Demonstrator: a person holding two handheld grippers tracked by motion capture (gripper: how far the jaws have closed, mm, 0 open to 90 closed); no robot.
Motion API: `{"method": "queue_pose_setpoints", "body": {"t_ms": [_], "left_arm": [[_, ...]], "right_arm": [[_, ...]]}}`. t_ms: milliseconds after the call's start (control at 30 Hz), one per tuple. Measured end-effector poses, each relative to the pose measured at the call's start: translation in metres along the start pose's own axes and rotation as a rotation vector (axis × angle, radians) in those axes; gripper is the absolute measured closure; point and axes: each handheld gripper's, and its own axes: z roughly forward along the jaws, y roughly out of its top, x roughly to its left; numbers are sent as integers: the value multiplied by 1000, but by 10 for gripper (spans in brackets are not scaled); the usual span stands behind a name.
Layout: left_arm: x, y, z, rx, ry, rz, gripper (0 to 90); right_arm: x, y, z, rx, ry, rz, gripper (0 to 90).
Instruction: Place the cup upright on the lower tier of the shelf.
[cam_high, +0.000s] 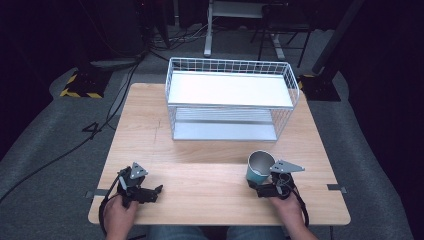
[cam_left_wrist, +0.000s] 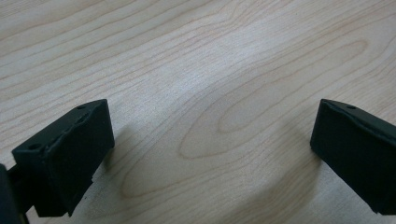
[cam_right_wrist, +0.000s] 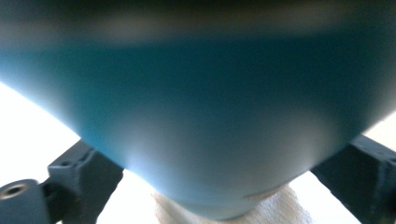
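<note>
**Blue cup between the right claw's jaws near the table's front edge**

Wood makes up the table (cam_high: 200, 150), and the high view looks down on it. A blue cup (cam_high: 259, 169) with a shiny inside stands upright near the front edge, toward the right side. The right claw (cam_high: 261, 189) sits just in front of the cup, at its base, with a hand (cam_high: 289, 204) behind it. The left claw (cam_high: 156, 191) rests near the front left corner, well apart from the cup. A white wire rack (cam_high: 231, 97) with two shelves stands at the back of the table.

Next, the left gripper view. The left claw (cam_left_wrist: 210, 140) is spread wide, with bare wood of the table (cam_left_wrist: 196, 60) between its two black jaws.

Last, the right gripper view. The cup (cam_right_wrist: 196, 112) is very close and blurry. Its round blue side sits between the two jaws of the right claw (cam_right_wrist: 210, 168), and both jaws meet it, so the claw is grasping the cup.
</note>
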Motion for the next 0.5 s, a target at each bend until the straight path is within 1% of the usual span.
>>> {"method": "queue_pose_setpoints", "body": {"t_ms": [33, 67, 100, 133, 200, 333, 500], "left_arm": [[0, 0, 0, 0, 0, 0, 1], [0, 0, 0, 0, 0, 0, 1], [0, 0, 0, 0, 0, 0, 1], [0, 0, 0, 0, 0, 0, 1], [0, 0, 0, 0, 1, 1, 1], [0, 0, 0, 0, 1, 1, 1], [0, 0, 0, 0, 1, 1, 1]], "right_arm": [[1, -1, 0, -18, -8, 7, 173], [1, -1, 0, -18, -8, 7, 173], [3, -1, 1, -29, -27, 0, 198], [4, -1, 1, -34, -28, -6, 224], [6, -1, 1, -39, -42, -13, 228], [7, -1, 1, -42, -56, -10, 236], [7, -1, 1, -45, -59, -13, 238]]}}
